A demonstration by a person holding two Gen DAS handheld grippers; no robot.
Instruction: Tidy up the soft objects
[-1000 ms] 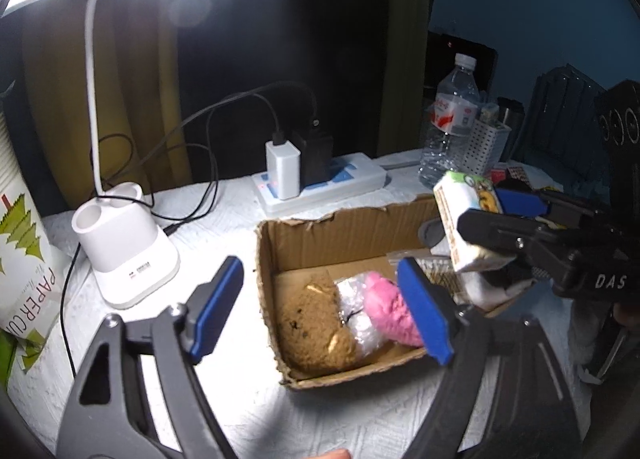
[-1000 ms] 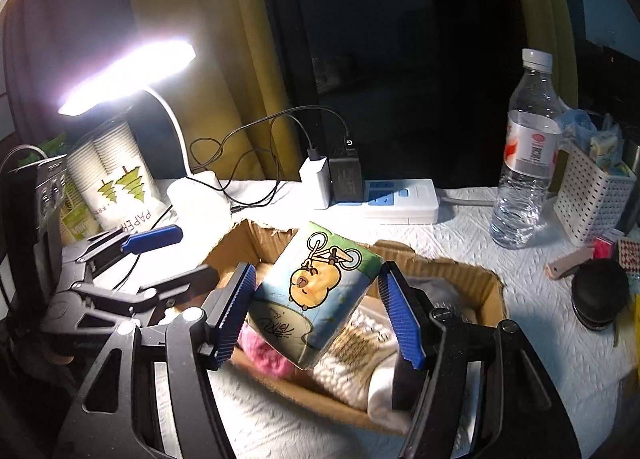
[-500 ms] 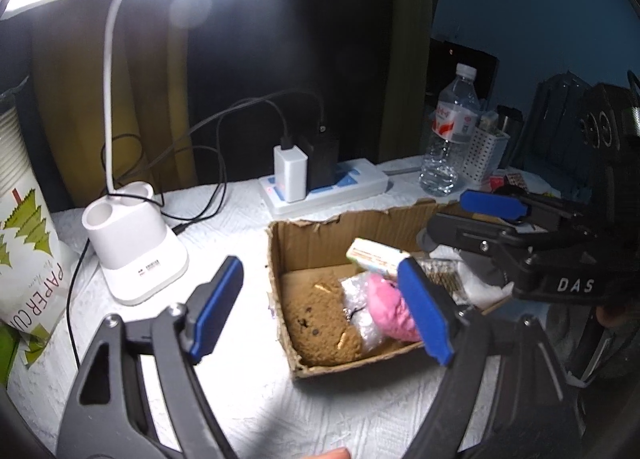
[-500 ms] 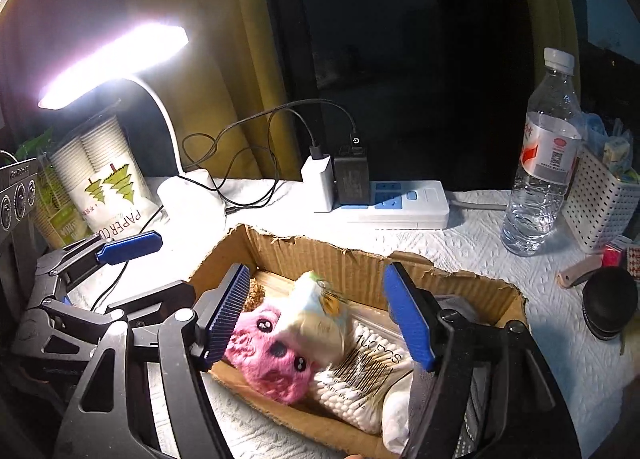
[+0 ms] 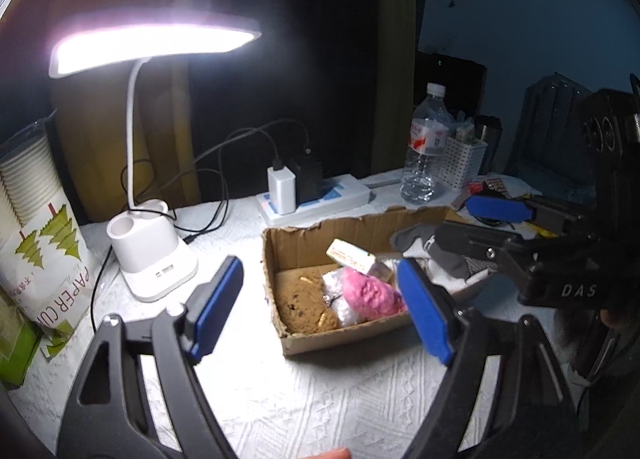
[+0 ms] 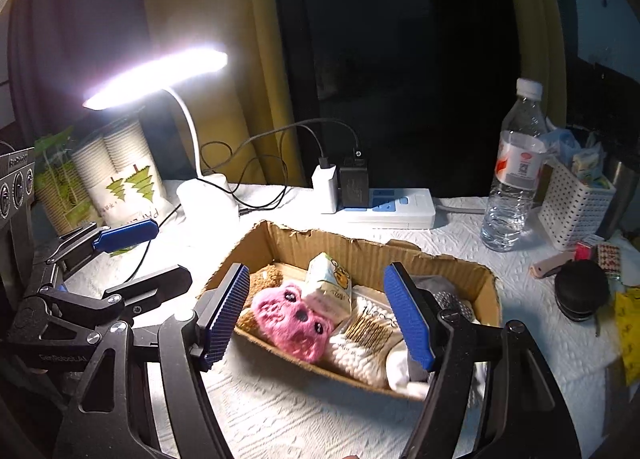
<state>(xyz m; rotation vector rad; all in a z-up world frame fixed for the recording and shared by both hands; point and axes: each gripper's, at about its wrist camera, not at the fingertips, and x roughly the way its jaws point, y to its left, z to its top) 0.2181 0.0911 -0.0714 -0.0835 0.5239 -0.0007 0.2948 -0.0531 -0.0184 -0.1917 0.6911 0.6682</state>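
Landmark: cardboard box [image 6: 360, 255], open-topped, on the white tablecloth [image 6: 280, 411].
Left gripper [image 5: 320, 313]: fingers spread wide, nothing between them; it hangs near the box's left end.
Brown plush [image 5: 306, 305]: lies at the box's left end.
Pink plush [image 6: 294, 319]: lies in the box just right of the brown one, face up.
Tissue pack [image 6: 330, 285]: in the box, leaning against the pink plush.
Cotton swab bag [image 6: 366, 343]: in the box, right of the pink plush.
Right gripper [image 6: 318, 317]: blue pads set wide apart, gripping nothing, above the box's front edge.
Desk lamp [image 5: 154, 247]: lit, left of the box.
Water bottle [image 6: 514, 167]: behind the box, to its right.
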